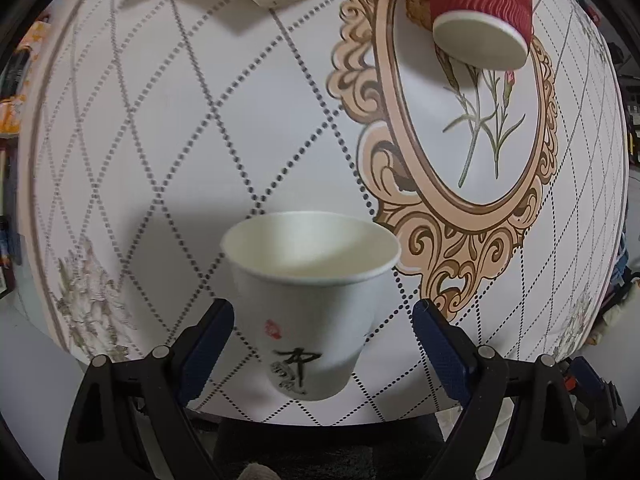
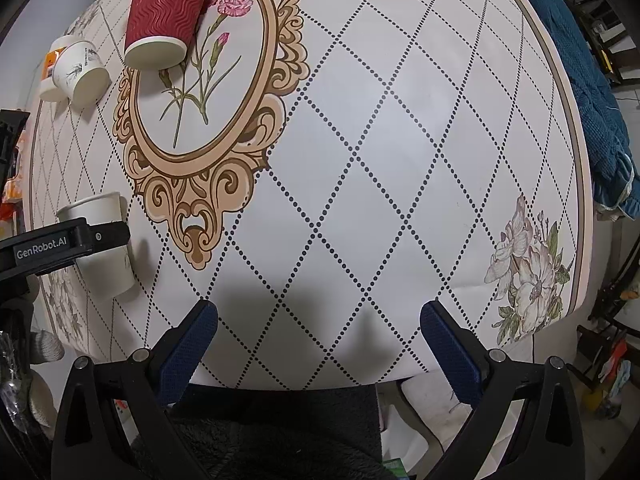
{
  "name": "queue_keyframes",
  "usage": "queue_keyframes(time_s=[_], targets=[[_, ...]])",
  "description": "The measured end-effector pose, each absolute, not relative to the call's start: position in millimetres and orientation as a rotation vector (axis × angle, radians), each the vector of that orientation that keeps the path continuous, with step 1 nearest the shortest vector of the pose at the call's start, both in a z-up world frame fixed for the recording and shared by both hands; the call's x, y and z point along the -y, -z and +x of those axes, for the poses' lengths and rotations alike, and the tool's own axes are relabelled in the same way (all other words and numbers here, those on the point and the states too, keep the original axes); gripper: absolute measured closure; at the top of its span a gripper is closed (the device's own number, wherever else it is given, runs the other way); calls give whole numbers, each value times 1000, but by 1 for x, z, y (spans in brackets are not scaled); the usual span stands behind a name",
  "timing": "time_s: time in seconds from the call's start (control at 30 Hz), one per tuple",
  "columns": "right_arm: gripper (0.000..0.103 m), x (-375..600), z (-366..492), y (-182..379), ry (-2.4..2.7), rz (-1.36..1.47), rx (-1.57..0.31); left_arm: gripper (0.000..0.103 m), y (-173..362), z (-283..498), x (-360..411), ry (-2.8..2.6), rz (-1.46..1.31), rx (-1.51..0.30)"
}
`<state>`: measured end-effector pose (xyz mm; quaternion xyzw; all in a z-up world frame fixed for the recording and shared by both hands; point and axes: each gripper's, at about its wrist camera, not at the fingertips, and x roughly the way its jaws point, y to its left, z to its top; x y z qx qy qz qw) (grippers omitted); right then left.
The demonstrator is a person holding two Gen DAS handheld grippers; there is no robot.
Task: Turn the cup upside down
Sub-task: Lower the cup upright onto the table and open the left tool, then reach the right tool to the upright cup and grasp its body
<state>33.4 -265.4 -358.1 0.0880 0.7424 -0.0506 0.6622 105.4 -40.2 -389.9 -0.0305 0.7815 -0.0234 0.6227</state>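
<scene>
A white paper cup with black brush lettering stands upright, mouth up, near the table's front edge. My left gripper is open, its blue-padded fingers on either side of the cup; the left pad is close to the wall, the right pad stands clear. The same cup shows in the right wrist view, partly hidden by the left gripper's black body. My right gripper is open and empty over the table's front edge, to the right of the cup.
A red ribbed cup stands upside down on the oval flower print; it also shows in the left wrist view. Two white cups stand upside down at the far left. A blue blanket lies beyond the table's right edge.
</scene>
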Motion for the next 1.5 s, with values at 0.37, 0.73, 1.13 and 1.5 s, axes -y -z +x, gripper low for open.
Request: queue_keyframes(time_s=[0.37, 0.73, 1.13, 1.5], targets=[[0, 249, 28, 299, 78, 167, -1560, 11, 271, 69, 11, 3, 51, -1528], [0, 184, 6, 216, -38, 139, -1414, 11, 207, 29, -37, -23, 0, -1410], [0, 125, -17, 212, -114, 143, -1408, 11, 217, -5, -87, -110, -15, -1407], [0, 110, 8, 218, -174, 79, -1433, 2, 234, 4, -103, -179, -104, -1424]])
